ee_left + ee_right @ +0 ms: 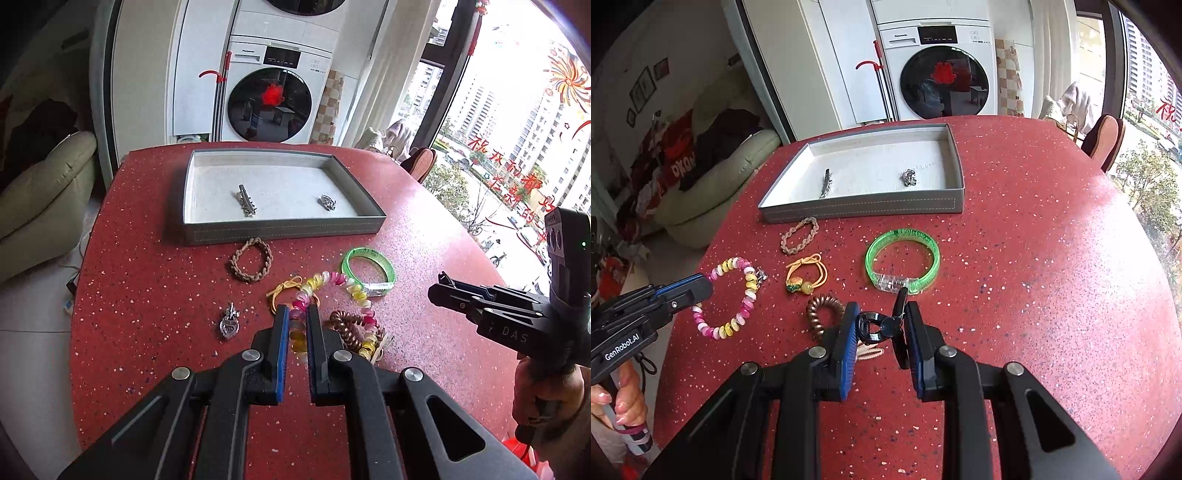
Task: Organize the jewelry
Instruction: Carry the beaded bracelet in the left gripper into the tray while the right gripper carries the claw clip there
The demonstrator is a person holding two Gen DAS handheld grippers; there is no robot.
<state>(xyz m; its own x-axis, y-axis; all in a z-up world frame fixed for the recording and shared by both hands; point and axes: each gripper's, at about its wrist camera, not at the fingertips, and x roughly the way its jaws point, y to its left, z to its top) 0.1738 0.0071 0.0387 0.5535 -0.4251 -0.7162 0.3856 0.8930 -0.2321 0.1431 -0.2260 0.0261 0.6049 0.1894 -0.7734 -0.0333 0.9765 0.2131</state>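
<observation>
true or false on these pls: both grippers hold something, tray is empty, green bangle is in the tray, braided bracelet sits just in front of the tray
1. Both grippers hold something: true. The left gripper grips the pink and yellow bead bracelet; the right gripper grips a dark hair claw.
2. The tray is empty: false. It holds two small metal pieces.
3. The green bangle is in the tray: false. It lies on the red table.
4. The braided bracelet sits just in front of the tray: true.

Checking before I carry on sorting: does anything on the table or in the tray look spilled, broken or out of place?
Nothing stands out. The tray sits flat with two small metal pieces inside. The green bangle, braided bracelet and copper coil tie lie loose and intact on the red table, simply not yet sorted.
</observation>
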